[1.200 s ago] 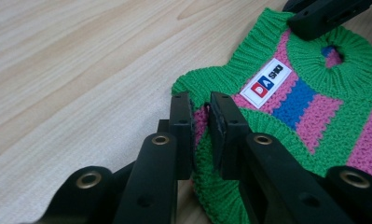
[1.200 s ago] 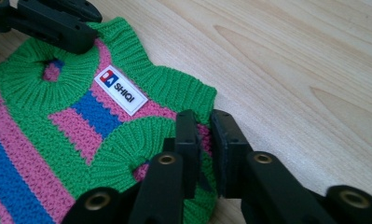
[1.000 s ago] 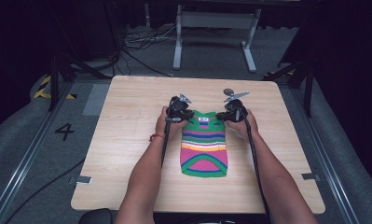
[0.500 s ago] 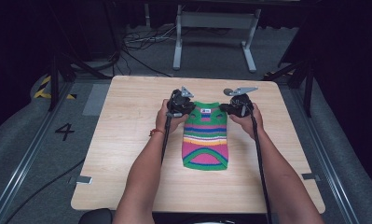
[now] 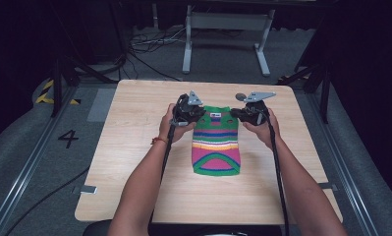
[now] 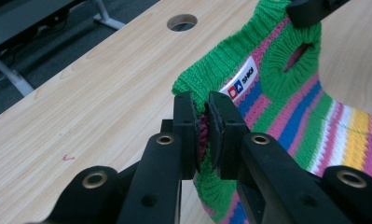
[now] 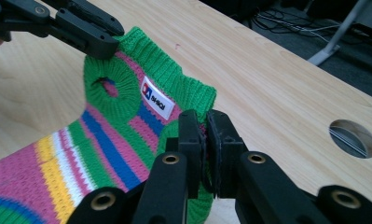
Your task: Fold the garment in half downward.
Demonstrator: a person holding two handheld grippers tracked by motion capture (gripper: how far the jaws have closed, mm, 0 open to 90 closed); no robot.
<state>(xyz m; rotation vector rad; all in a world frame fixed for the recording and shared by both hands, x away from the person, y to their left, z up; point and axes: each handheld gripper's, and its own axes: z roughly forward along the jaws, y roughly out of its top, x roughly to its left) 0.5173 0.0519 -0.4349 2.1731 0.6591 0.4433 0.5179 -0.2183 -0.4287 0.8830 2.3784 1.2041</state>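
A small striped knitted sweater (image 5: 216,142) is laid flat near the middle of the wooden tabletop (image 5: 134,147), its green collar end toward the far edge and its green hem toward the near edge. Bands of green, pink, blue, white and yellow are seen across the knit, and a white label (image 6: 239,85) is sewn just inside the collar. A round armhole (image 7: 104,86) edged in green ribbing is seen in the right claw view.

The left claw (image 5: 197,112) is held at the far left corner of the sweater by the person's left hand (image 5: 168,125). In the left claw view its two black jaws are closed almost fully, with a fold of green and pink knit pinched between them (image 6: 203,133). The right claw (image 5: 235,113) is held at the far right corner by the right hand (image 5: 265,129); in the right claw view its jaws are likewise pressed together on the green edge of the collar (image 7: 204,149). The collar end is raised slightly off the tabletop between the two claws, while the hem end is left lying on the wood.

A round hole (image 7: 353,137) is cut through the tabletop near the far edge. Beyond the tabletop, a grey metal frame (image 5: 225,39) and loose cables (image 5: 144,46) are seen on the floor.
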